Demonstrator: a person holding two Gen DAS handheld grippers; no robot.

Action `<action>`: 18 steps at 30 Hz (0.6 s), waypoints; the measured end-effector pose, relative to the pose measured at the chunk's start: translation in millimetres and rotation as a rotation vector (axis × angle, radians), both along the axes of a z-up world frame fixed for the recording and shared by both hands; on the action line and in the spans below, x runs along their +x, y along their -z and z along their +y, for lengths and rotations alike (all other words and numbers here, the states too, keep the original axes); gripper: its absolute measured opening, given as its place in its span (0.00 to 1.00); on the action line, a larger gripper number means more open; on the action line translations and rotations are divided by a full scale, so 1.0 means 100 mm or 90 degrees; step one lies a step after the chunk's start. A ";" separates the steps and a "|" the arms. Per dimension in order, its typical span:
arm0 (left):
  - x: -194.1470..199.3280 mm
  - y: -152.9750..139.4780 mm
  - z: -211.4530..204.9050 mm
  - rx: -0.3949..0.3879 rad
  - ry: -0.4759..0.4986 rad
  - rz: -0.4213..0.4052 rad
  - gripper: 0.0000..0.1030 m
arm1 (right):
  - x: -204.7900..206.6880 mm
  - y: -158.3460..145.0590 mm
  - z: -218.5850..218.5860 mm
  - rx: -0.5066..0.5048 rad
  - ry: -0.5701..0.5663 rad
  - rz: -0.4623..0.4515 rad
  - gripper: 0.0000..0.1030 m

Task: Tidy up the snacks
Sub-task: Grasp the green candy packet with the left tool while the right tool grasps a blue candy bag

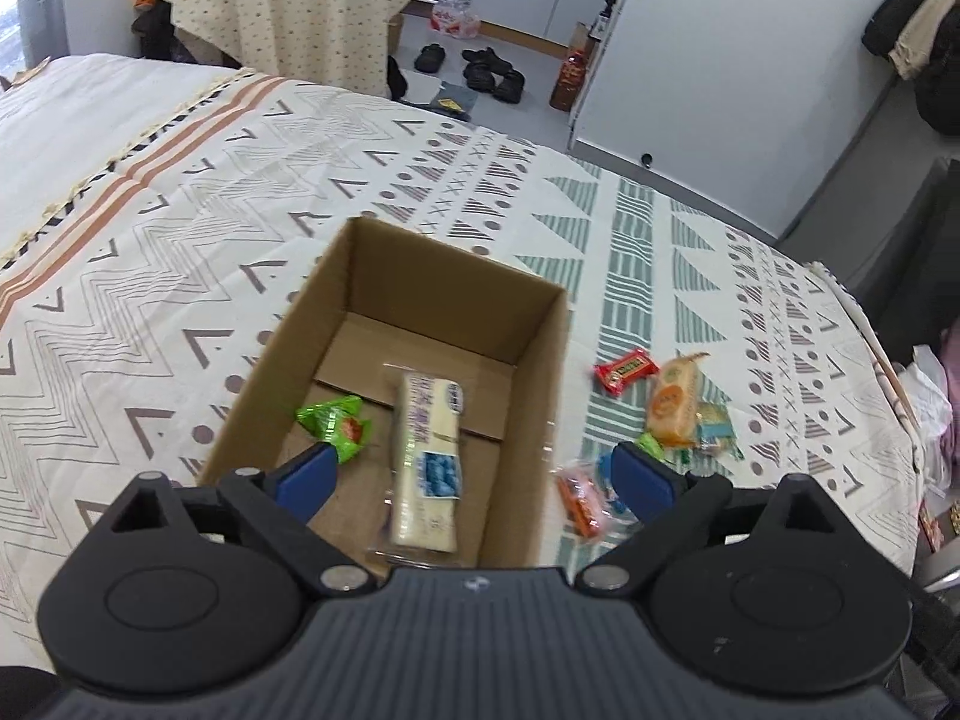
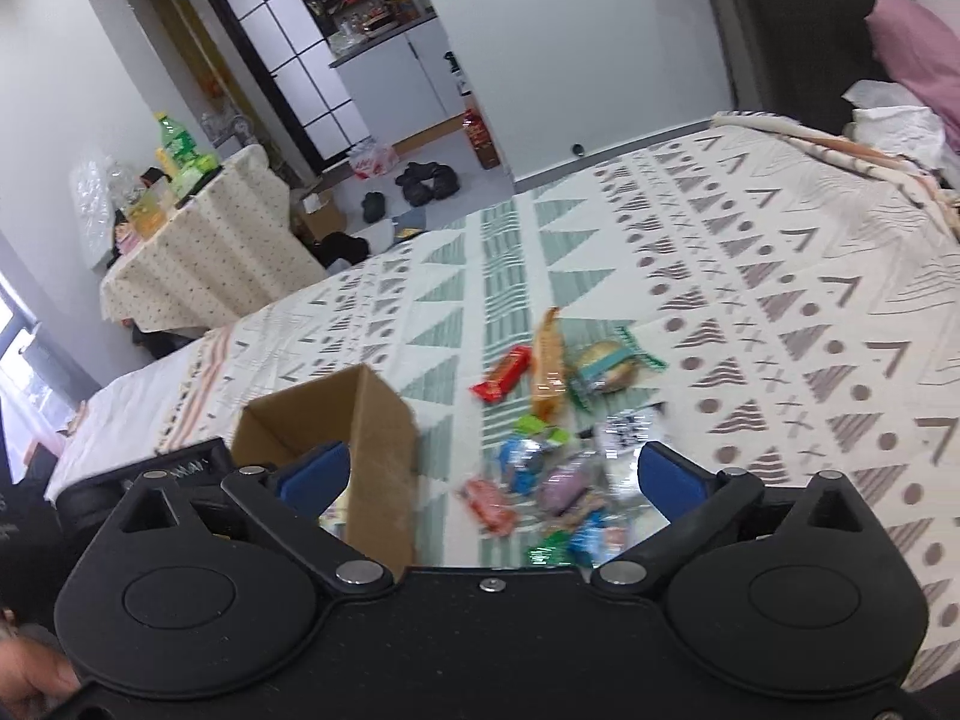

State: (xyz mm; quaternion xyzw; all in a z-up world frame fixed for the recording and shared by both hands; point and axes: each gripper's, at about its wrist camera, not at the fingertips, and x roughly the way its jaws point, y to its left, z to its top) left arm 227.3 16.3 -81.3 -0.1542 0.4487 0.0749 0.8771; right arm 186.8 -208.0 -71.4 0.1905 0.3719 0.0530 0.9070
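Note:
An open cardboard box [image 1: 543, 360] stands on the patterned bedspread [image 1: 180, 276]. Inside it lie a long white packet [image 1: 427, 462] and a green-wrapped snack [image 1: 336, 423]. My left gripper [image 1: 474, 474] is open and empty, hovering above the box's near end. Right of the box lie loose snacks: a red bar [image 1: 624, 370], an orange packet [image 1: 675, 402] and smaller ones. In the right wrist view the box [image 2: 384, 420] is at left and the snack pile [image 2: 552, 468] lies just ahead. My right gripper [image 2: 495, 480] is open and empty above the pile.
The bed's far edge drops to a floor with dark shoes [image 1: 492, 75] and a bottle pack [image 1: 454, 18]. A cloth-covered table [image 2: 210, 246] with bottles stands beyond the bed. Pillows and cloth [image 2: 900, 96] lie at the bed's right end.

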 end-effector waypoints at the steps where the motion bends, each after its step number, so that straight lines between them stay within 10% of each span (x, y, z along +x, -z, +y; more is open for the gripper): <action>1: 0.00 -0.01 -0.04 0.003 0.005 0.000 0.94 | -0.01 0.01 -0.05 0.001 0.003 0.002 1.00; 18: 0.03 -0.02 -0.81 -0.003 0.042 0.025 0.94 | -0.11 0.20 -0.74 0.036 0.018 0.014 1.00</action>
